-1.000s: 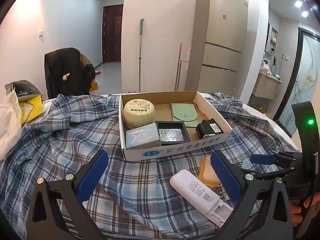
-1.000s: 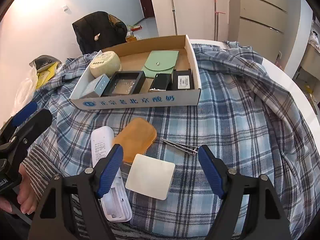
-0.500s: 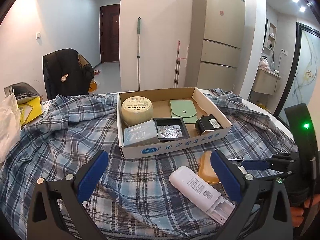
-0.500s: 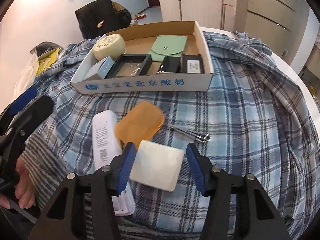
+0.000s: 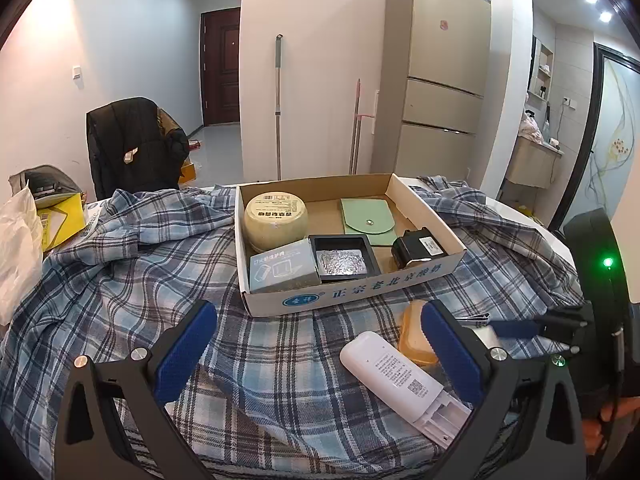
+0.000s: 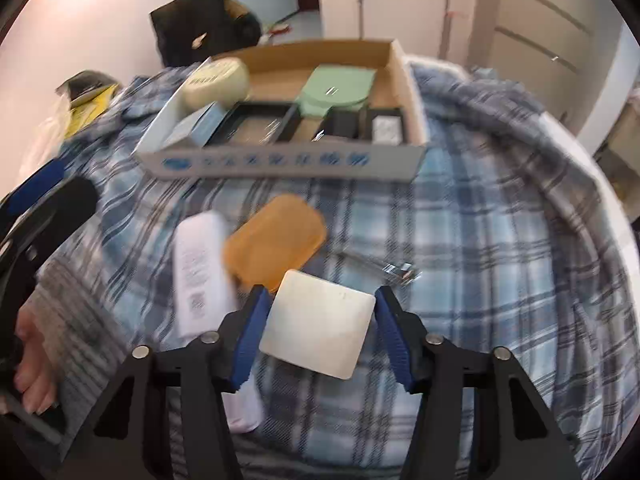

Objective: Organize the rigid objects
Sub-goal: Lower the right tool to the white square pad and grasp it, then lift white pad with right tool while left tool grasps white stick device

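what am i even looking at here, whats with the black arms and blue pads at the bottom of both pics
Those black arms are hand-held grabbing tools, not a robot. A person holds one in each hand, and each carries a wide-angle camera looking out along its two blue-padded fingers.

One picture is from the left tool. It hangs open over the checked cloth with nothing between its pads. At its right edge you see the other tool from the side.

The other picture is from the right tool. Its pads have just been closing and now press on both sides of a flat white square.

On the cloth lie a white stick-shaped device, an orange case and small metal clippers. Behind them a cardboard box holds a round tin, a green pouch, a black tray, a small grey-blue box and a black charger.
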`<state>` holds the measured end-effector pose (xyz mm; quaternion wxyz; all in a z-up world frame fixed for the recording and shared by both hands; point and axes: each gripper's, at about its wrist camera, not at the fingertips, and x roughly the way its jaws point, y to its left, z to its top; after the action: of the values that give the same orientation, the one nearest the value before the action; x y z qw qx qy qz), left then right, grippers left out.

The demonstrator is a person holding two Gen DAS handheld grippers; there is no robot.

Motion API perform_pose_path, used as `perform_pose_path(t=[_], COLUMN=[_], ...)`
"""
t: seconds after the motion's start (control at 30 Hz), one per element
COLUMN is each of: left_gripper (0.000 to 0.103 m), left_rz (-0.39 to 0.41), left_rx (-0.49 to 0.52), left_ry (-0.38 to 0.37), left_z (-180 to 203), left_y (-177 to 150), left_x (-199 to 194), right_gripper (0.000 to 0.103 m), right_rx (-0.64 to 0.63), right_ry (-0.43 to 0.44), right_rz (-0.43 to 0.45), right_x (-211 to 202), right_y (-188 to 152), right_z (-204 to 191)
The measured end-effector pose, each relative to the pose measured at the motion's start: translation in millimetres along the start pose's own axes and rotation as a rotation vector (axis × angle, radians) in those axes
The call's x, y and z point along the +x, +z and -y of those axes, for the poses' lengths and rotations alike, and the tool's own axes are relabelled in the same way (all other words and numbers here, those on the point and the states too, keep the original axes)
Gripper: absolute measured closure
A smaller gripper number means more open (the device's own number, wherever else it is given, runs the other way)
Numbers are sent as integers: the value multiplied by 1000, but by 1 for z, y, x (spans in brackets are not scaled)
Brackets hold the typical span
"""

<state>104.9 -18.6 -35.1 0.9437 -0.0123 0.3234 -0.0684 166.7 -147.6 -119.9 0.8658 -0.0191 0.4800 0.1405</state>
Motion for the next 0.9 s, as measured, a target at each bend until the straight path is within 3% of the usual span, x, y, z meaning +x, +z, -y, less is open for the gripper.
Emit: perform_pose_path(t=[0.23, 0.33, 0.37, 0.53, 0.67, 0.9], left_gripper=[0, 0, 0, 0, 0, 0], left_rz=[-1, -1, -2, -10, -10, -14], left_rx=[-1, 0, 0, 2, 3, 0], left_ry=[4, 6, 6, 7, 8, 9], left_z=[0, 0, 0, -1, -1, -2], left_y=[1, 0, 0, -1, -2, -2], left_x=[0, 0, 1, 3, 3, 4], right_gripper=[50, 29, 28, 29, 47, 47], right_rx=[-87, -66, -49, 38, 43, 24], right_ry=[-69, -31, -19, 19, 10, -27], right_rz=[54, 35, 27, -37, -64, -57], right_x=[1, -2, -2, 7, 12, 11], right_y=[5, 3, 2, 0, -1, 0], right_z=[-4, -5, -3, 8, 10, 11])
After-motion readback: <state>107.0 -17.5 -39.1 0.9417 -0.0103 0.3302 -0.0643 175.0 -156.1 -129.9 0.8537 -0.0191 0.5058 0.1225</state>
